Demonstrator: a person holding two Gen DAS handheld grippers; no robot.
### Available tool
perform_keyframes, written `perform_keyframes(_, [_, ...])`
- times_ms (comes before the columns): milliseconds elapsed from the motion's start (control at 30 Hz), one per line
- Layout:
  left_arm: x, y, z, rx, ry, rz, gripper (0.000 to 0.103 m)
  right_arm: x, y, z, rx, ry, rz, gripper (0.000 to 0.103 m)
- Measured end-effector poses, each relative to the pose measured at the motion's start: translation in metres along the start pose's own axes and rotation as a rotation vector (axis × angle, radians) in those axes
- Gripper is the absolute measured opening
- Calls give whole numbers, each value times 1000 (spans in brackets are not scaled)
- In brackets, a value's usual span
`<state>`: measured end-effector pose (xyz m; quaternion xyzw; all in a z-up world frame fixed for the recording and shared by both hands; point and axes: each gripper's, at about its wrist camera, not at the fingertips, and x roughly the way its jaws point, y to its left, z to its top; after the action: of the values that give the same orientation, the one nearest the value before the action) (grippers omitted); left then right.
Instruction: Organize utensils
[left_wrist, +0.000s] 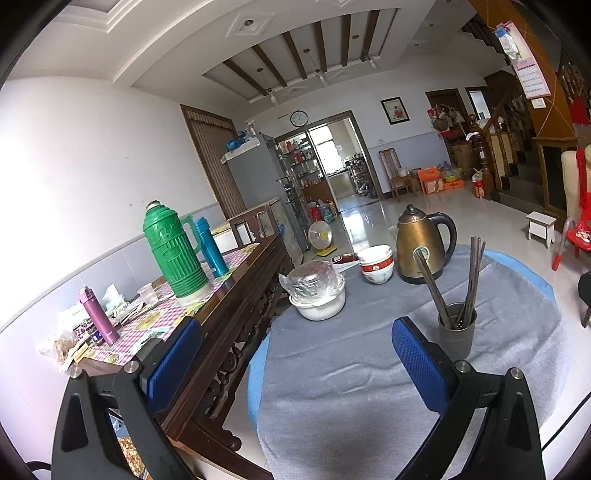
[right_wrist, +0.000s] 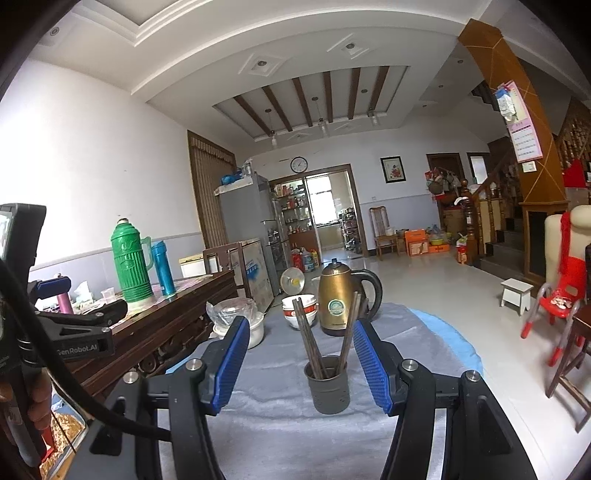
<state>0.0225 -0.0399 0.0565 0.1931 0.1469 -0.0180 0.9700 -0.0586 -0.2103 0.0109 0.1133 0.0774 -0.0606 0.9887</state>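
Blue-padded fingers of the right hand-held gripper (right_wrist: 299, 363) are standing spread on either side of a grey cup (right_wrist: 327, 384), not touching it. Dark chopsticks (right_wrist: 309, 338) are leaning inside the cup on the cloth-covered surface (right_wrist: 280, 435), near a brass kettle (right_wrist: 338, 297). Left hand-held gripper (left_wrist: 291, 363) is hanging spread and empty, the cup (left_wrist: 457, 330) just beside its right finger.

Grey table cloth (right_wrist: 280, 428): soft, matt, slightly wrinkled fabric. Utensil holder (right_wrist: 327, 384): dark grey, matt, plastic-looking. Chopsticks (right_wrist: 308, 332): dark brown wood, dull finish. Kettle (right_wrist: 334, 299): bronze metal, brushed sheen, glossy black plastic handle. Bowls (left_wrist: 376, 264): glossy white ceramic with red band. Green thermos (left_wrist: 171, 251): ribbed, shiny plastic. Side table (left_wrist: 236, 295): dark carved wood, polished. Gripper pads (right_wrist: 231, 363): blue, textured rubbery surface; black matt arms. Floor (right_wrist: 424, 280): glossy tile.
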Motion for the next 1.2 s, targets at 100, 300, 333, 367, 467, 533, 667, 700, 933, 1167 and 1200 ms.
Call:
perform_keyframes(100, [-2,-2,1,4,-6,2,102,-4,-3,1,3,-8,-7,62])
perform_keyframes(300, [-7,-3,2,4,-14,8,102,-9,-1,2,-10,-16,-18,62])
perform_keyframes(333, [-7,-3,2,3,-15,10,102,-9,-1,2,-14,-16,-18,63])
perform_keyframes(367, [-8,-3,2,2,-16,11,102,-10,-1,2,-17,-16,-18,63])
perform_keyframes(467, [-8,-1,2,-1,-18,16,102,-11,2,1,-25,-17,-17,63])
perform_keyframes(533, [-9,0,2,-4,-19,20,102,-11,2,0,-25,-17,-16,63])
perform_keyframes(667, [-7,2,1,-10,-16,23,102,-11,2,-1,-28,-19,-17,63])
perform_keyframes(700, [-7,3,1,-12,-15,24,102,-11,2,0,-27,-18,-16,63])
perform_keyframes(933, [-6,5,-2,-23,-6,26,102,-11,2,0,-26,-17,-16,63])
perform_keyframes(1167, [-3,9,-4,-35,5,28,102,-13,2,-1,-27,-16,-15,63])
perform_keyframes(1200, [-2,10,-5,-37,6,29,102,-12,2,-1,-28,-15,-16,63])
